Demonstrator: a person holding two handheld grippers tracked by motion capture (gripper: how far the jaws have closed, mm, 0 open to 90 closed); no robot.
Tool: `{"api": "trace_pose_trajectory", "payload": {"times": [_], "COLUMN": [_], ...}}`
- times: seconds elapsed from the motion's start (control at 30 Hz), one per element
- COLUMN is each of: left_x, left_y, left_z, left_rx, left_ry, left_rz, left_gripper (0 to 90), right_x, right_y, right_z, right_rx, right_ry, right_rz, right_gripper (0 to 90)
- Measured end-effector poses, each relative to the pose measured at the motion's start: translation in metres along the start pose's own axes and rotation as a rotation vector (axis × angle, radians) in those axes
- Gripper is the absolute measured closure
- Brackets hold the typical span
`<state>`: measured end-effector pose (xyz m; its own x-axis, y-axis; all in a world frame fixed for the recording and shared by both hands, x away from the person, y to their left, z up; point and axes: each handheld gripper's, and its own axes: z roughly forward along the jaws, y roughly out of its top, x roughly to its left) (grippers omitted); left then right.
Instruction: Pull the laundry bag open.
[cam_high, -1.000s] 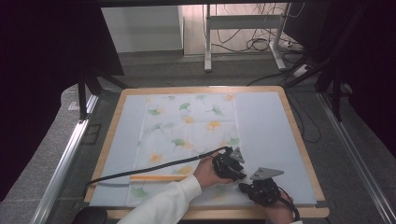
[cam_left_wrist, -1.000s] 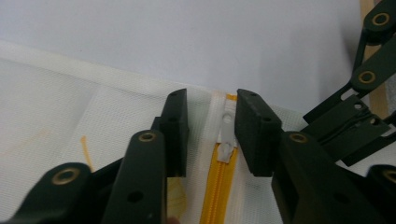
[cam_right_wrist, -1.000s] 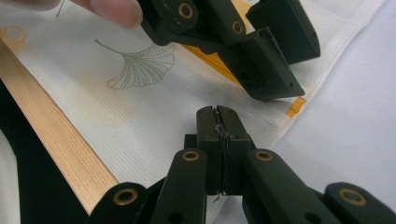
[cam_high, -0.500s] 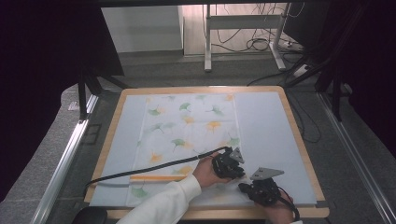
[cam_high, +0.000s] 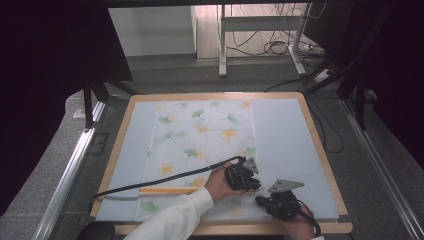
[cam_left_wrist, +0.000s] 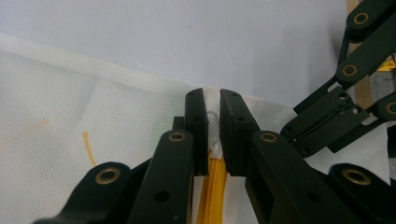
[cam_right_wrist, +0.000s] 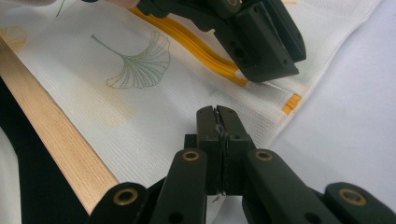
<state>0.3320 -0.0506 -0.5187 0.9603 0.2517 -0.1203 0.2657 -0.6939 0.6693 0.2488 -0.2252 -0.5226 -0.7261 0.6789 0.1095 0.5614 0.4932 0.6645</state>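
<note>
White fabric cover (cam_high: 205, 145) with ginkgo-leaf print, lying flat on pale blue surface (cam_high: 285, 135) inside a wooden frame (cam_high: 320, 150). Orange zipper (cam_high: 167, 190) running along the near part of the cover, parallel to the near frame edge.

Left gripper (cam_left_wrist: 213, 112) at the right-hand end of the zipper. Fingers (cam_left_wrist: 196, 116) have just been closing, now clamped on the small white zipper pull (cam_left_wrist: 214, 135); orange zipper tape (cam_left_wrist: 212, 186) trailing straight back between them. Same gripper seen from above at (cam_high: 246, 181), hand (cam_high: 217, 182) wrapped behind it, white sleeve (cam_high: 170, 220) coming in from the bottom edge, black cable (cam_high: 165, 179) trailing left across the cover.

Right gripper (cam_right_wrist: 217, 116) just beside the left one, nearer the cover's right-hand corner. Fingers (cam_right_wrist: 205, 126) fully closed, pinching the cloth of the cover close to its edge; a thin fold of fabric visible in the seam between them. Seen from above at (cam_high: 277, 202), grey three-cornered plate (cam_high: 285, 185) on top.

2 grippers close together, not touching. Left gripper also visible in the right gripper view (cam_right_wrist: 261, 46), sitting on the zipper end next to a short orange tab (cam_right_wrist: 291, 103) at the cover's edge.
</note>
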Motion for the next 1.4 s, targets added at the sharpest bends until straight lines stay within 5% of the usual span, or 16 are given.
{"api": "trace_pose_trajectory", "payload": {"times": [0.3, 0.7, 1.4], "left_x": [-0.001, -0.002, -0.001], "left_y": [0.000, 0.000, -0.013], "left_z": [0.001, -0.002, -0.014], "left_rx": [0.009, 0.030, 0.057], "left_ry": [0.000, 0.009, 0.019], "left_rz": [0.009, 0.025, 0.028], "left_gripper": [84.6, 84.8, 84.8], "right_x": [-0.007, -0.014, -0.016], "right_y": [0.005, 0.005, 0.005], "right_z": [0.002, 0.003, 0.003], "right_rx": [-0.010, -0.010, -0.011], "right_ry": [-0.074, -0.044, -0.029], "right_rz": [0.046, 0.121, 0.122], "right_gripper": [89.2, 89.5, 89.6]}}
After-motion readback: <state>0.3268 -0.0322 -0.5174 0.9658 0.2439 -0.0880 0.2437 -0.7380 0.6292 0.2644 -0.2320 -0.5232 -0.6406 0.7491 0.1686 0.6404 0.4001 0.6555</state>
